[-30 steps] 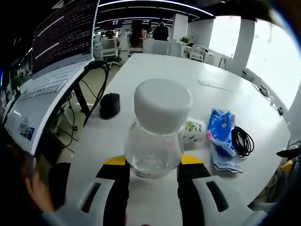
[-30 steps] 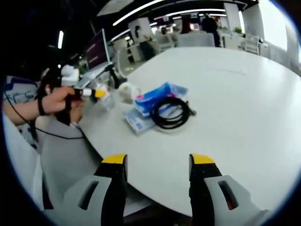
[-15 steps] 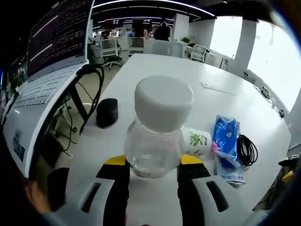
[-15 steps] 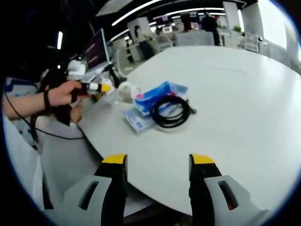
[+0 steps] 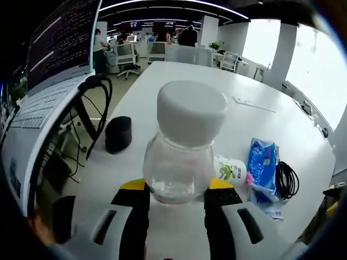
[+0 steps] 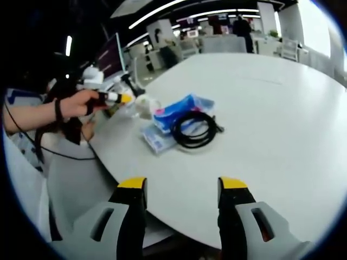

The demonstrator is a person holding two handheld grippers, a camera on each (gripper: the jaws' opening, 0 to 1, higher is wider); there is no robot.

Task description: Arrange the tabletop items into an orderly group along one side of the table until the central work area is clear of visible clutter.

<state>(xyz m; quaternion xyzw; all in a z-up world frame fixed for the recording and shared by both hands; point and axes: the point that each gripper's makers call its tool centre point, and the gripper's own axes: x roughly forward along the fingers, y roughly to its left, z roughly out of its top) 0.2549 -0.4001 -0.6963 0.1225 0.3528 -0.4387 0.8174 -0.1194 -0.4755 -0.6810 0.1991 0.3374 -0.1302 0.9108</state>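
One big white worktop (image 6: 282,97) holds the things. Beside its edge stands an open laptop (image 5: 43,103). The left tool (image 5: 176,192) grips a clear bottle with a white cap (image 5: 184,146), lifted above the worktop. A blue packet (image 6: 179,111) touches a black cable coil (image 6: 195,130). The right tool (image 6: 181,189) hangs wide apart, holding nothing.
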